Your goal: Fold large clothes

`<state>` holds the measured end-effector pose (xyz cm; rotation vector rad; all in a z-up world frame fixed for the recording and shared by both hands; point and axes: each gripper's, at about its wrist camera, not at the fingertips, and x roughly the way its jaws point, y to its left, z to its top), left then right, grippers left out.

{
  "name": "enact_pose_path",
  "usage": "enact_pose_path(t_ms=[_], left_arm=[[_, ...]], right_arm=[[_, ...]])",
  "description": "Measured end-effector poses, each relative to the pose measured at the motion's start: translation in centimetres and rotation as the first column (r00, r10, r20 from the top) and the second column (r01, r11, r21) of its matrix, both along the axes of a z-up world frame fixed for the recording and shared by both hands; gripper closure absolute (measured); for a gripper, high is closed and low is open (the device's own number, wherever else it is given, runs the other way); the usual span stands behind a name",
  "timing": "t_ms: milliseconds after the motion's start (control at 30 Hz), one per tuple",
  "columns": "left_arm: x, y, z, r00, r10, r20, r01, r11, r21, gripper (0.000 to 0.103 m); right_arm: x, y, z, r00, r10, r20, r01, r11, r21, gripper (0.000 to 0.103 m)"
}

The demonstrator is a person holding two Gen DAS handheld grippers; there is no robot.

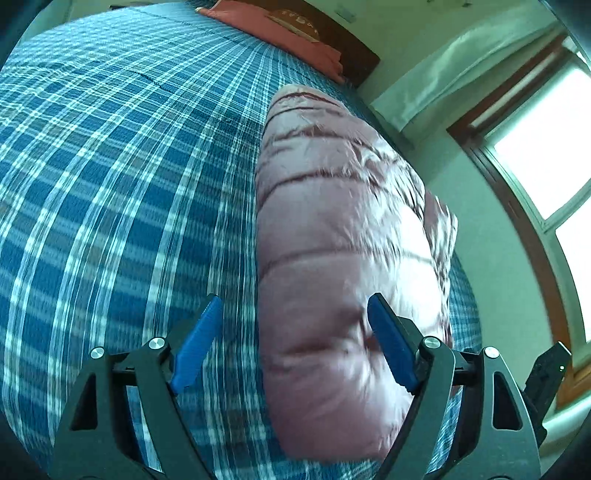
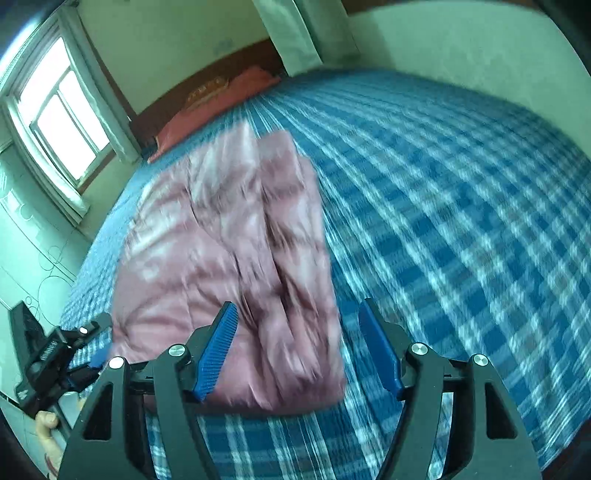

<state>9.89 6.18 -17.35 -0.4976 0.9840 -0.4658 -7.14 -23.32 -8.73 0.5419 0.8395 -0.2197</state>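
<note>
A pink quilted puffer jacket [image 1: 343, 266] lies folded into a long bundle on the blue plaid bed [image 1: 110, 184]. My left gripper [image 1: 295, 314] is open and empty, hovering over the jacket's near left edge. In the right wrist view the jacket [image 2: 229, 266] lies left of centre on the bed [image 2: 461, 221]. My right gripper [image 2: 299, 314] is open and empty above the jacket's near right corner. The left gripper [image 2: 92, 343] shows at the far left of that view, beside the jacket's near left edge. Both views are blurred by motion.
A red pillow [image 1: 280, 33] lies against the dark wooden headboard [image 2: 207, 85] at the far end. A window [image 1: 546, 155] with pale curtains is on the wall beside the bed. Plaid bedspread stretches wide beside the jacket.
</note>
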Motion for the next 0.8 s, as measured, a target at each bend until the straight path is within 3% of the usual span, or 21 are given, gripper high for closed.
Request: enact_pose_path(t_ms=[100,200,233,267,367,533,600,700,767,800], left_arm=[[2.2,-0.9,-0.3,1.000,-0.011,-0.027,0.010,0.999,-0.037,0.023],[3.5,-2.2,-0.6,0.999,-0.030,-0.042,0.029,0.999,-0.034,0.023],[3.9,-2.8,-0.7,0.998,-0.037,-0.044,0.036,0.999,-0.013,0.023],[4.2,-3.3,-1.0,0.998,-0.044,-0.047,0.045,0.999,0.013,0.024],[4.8,-5.1,-2.1,0.996,-0.063,-0.068,0.068,0.995,0.075,0.034],[5.3,-5.9,-2.8,0.994,-0.088,-0.068,0.094,0.992,0.089,0.035],[5.4,-5.6,-2.3,0.991,-0.117,-0.066,0.122,0.990,0.076,0.035],[5.8,-4.0,-1.1,0.995,-0.088,-0.053,0.090,0.995,0.039,0.033],[6.9,-3.6,-0.5,0.997,-0.076,-0.028,0.077,0.996,0.038,0.028],[7.9,-3.8,-0.6,0.997,-0.068,-0.031,0.069,0.997,0.041,0.028]], right_arm=[[3.2,-0.6,0.6,0.999,0.031,0.019,-0.032,0.999,0.023,0.036],[6.1,-0.2,-0.5,0.997,0.066,-0.027,-0.066,0.998,0.025,0.036],[7.1,-0.2,-1.5,0.995,0.071,-0.067,-0.070,0.997,0.016,0.038],[7.7,-0.3,-2.4,0.994,0.072,-0.086,-0.071,0.997,0.013,0.053],[8.2,-1.0,-4.5,0.993,0.060,-0.105,-0.055,0.997,0.048,0.072],[8.6,-2.3,-6.3,0.995,0.042,-0.096,-0.031,0.993,0.114,0.073],[8.8,-2.5,-5.4,0.992,0.065,-0.109,-0.052,0.992,0.117,0.070],[9.2,-3.0,-2.7,0.989,0.101,-0.104,-0.091,0.992,0.092,0.067],[9.6,-3.2,-1.0,0.993,0.093,-0.068,-0.090,0.995,0.050,0.029],[10.4,-3.3,-0.2,0.995,0.094,-0.041,-0.093,0.995,0.036,0.028]])
